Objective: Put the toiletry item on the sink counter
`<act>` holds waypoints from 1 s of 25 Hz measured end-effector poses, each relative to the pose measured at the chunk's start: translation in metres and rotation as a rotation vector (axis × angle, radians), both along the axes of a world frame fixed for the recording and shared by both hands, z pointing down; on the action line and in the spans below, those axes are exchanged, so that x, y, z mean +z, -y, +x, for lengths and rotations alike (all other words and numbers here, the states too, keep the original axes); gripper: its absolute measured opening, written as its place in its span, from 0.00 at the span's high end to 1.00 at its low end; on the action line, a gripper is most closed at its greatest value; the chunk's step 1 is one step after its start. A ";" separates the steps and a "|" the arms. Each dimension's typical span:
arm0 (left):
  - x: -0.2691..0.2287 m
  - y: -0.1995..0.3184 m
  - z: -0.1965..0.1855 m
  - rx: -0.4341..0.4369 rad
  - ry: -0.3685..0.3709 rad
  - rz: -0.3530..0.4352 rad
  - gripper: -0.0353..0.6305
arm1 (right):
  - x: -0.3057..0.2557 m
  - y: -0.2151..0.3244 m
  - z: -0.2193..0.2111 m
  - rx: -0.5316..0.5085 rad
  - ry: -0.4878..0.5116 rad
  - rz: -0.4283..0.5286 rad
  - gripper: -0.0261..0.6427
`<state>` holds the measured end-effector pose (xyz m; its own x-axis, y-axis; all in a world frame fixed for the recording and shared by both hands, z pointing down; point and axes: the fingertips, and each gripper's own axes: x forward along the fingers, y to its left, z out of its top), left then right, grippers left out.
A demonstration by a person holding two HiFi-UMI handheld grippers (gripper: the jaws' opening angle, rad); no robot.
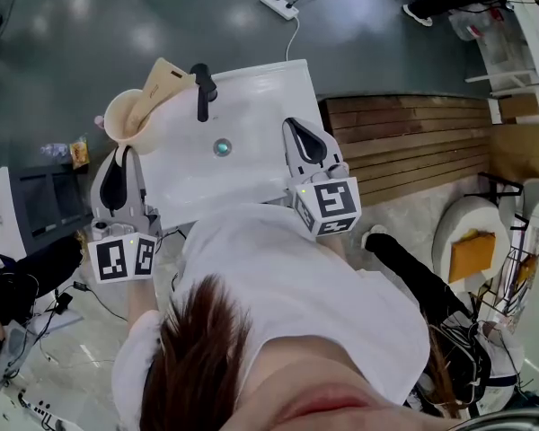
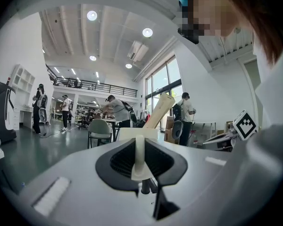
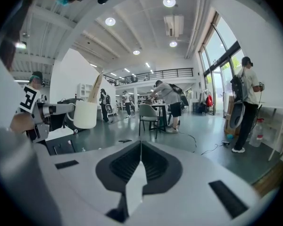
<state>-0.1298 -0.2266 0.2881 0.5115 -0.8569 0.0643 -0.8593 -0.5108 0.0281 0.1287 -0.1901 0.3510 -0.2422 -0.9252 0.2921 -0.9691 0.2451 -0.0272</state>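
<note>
Head view, with both gripper views. The left claw pinches the thin handle of a cream cup, held in the air just off the back left corner of the white sink counter. A beige tube, the toiletry item, stands tilted in the cup, its top leaning toward the black faucet. The right claw is pressed together with nothing between its jaws, over the counter's right part, near the basin drain.
</note>
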 end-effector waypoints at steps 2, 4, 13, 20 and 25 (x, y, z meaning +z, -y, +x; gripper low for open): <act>-0.001 0.001 -0.004 -0.004 -0.002 0.000 0.87 | -0.002 0.001 -0.002 0.000 -0.001 0.002 0.94; -0.002 0.003 -0.007 -0.008 -0.005 0.001 0.87 | -0.003 0.002 -0.004 0.001 -0.002 0.002 0.94; 0.001 0.003 -0.017 -0.016 -0.001 0.000 0.87 | -0.001 0.001 -0.009 0.007 -0.002 0.004 0.94; -0.005 0.001 -0.023 -0.018 -0.011 0.000 0.87 | -0.009 -0.003 -0.019 0.002 0.001 0.010 0.94; 0.001 0.009 -0.033 -0.040 -0.018 0.001 0.87 | -0.001 -0.003 -0.029 -0.017 0.011 0.001 0.94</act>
<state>-0.1632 -0.2360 0.2887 0.4782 -0.8766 0.0549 -0.8782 -0.4764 0.0430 0.0995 -0.1867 0.3500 -0.2607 -0.9213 0.2885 -0.9645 0.2613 -0.0373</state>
